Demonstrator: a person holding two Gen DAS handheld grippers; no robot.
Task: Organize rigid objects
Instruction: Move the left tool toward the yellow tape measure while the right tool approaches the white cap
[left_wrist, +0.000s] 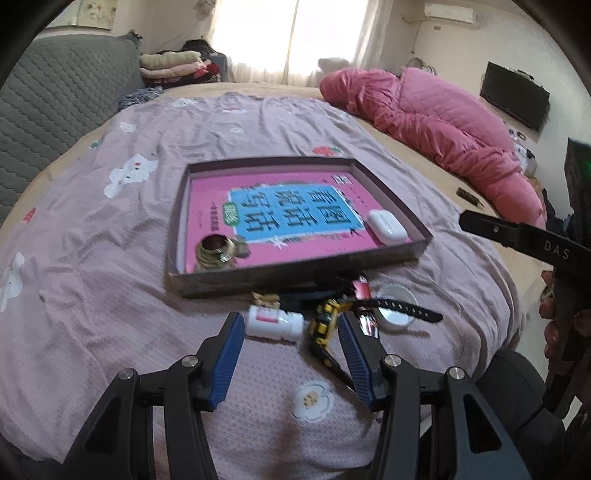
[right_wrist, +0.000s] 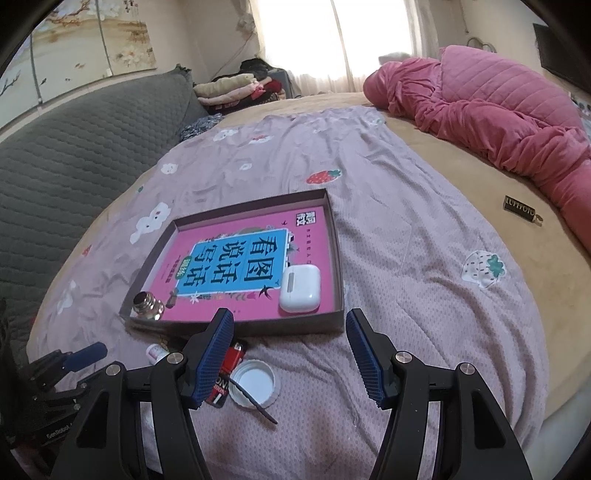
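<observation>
Left gripper jaws wide, empty, over bottle: light, slick, rolls; grip mid-body. Right gripper wide, empty.

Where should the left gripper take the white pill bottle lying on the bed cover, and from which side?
Grip the white pill bottle across its round body, coming from above with the left gripper. It lies on its side, so one finger goes on each long side.

The bed lies bare to the right of the shallow box, an open path. Before the box's near wall a white bottle, yellow toy, red lighter and white lid crowd together, blocking the way.
</observation>
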